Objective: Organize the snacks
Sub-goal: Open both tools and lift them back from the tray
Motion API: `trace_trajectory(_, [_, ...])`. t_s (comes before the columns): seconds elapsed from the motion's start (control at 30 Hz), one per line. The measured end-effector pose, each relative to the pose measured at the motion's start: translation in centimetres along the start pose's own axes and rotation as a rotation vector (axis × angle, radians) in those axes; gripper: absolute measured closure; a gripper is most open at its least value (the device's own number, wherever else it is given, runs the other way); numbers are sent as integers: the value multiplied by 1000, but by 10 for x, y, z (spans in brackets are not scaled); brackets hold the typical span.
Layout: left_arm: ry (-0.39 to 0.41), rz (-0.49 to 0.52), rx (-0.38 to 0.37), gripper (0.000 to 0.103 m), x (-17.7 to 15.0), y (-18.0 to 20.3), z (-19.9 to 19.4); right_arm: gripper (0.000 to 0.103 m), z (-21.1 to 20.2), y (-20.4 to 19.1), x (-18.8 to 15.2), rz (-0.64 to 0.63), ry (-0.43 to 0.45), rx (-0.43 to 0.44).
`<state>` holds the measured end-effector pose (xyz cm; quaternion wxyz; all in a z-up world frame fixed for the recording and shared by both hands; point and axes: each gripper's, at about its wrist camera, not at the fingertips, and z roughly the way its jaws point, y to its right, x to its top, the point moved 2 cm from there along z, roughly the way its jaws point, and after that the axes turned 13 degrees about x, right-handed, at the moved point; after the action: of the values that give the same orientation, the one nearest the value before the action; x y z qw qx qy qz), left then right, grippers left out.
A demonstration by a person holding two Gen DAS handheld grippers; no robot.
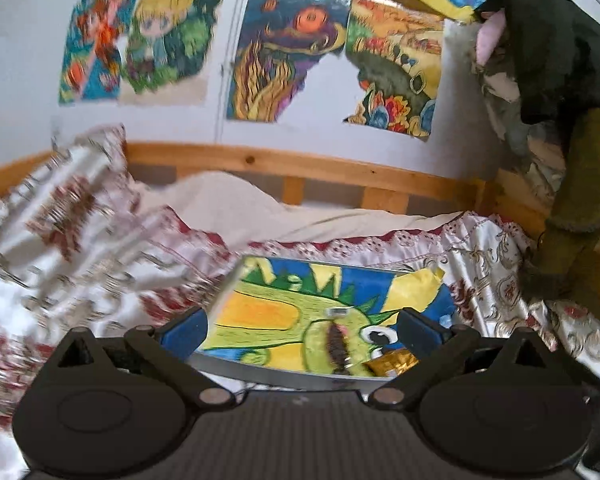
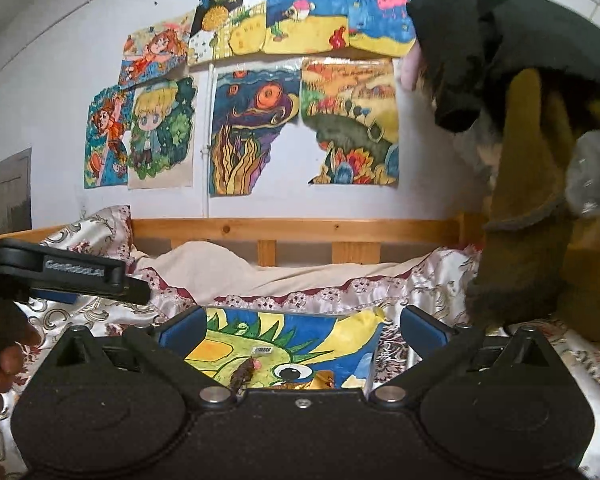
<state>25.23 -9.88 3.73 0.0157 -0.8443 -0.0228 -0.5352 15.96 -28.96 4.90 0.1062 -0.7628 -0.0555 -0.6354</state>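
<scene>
Left gripper (image 1: pixel 300 330) and right gripper (image 2: pixel 300 330) jaws spread, empty — over dragon-painted box (image 2: pixel 284 344), other writing unreadable

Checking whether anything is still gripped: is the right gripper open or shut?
Open. The right gripper has its blue fingers spread wide with nothing between them; the painted board lies beyond.

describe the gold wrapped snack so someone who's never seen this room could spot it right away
Find the wooden-railed bed under the wall of drawings; on its patterned cover lies a flat board painted with a green spiky creature. The gold wrapped snack sits on the board's near edge by the creature's eye, the only shiny, crinkled thing there, beside a dark brown snack.
</scene>
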Motion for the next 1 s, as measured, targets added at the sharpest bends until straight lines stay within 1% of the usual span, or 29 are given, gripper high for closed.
trace_trajectory(0.1, [2,37,1,1,-3,-8,-20,1,-19,-10,-2,-3,-3,-3])
trace_trajectory(0.23, [-22,73,-21,1,-9,-16,-43,1,-48,-24,-8,-13,-2,-47])
trace_trajectory(0.4, [-22,126,-53,0,-26,-25,-68,1,-76,-39,-13,-1,10,-76])
trace_trajectory(0.5, [-37,136,-59,0,-39,-35,-79,1,-87,-51,-19,19,-2,-82])
trace_trajectory(0.6, [-49,130,-72,0,-52,-48,-88,1,-94,-64,-29,25,-32,-84])
trace_trajectory(0.73, [-66,143,-72,0,-69,-65,-94,1,-96,-81,-42,39,-87,-55])
trace_trajectory(0.87, [-103,165,-57,0,-87,-78,-91,1,-89,-97,-56,36,-157,-14])
trace_trajectory(1.0, [-146,172,-52,0,-103,-88,-85,1,-80,-110,-66,-2,-211,2])
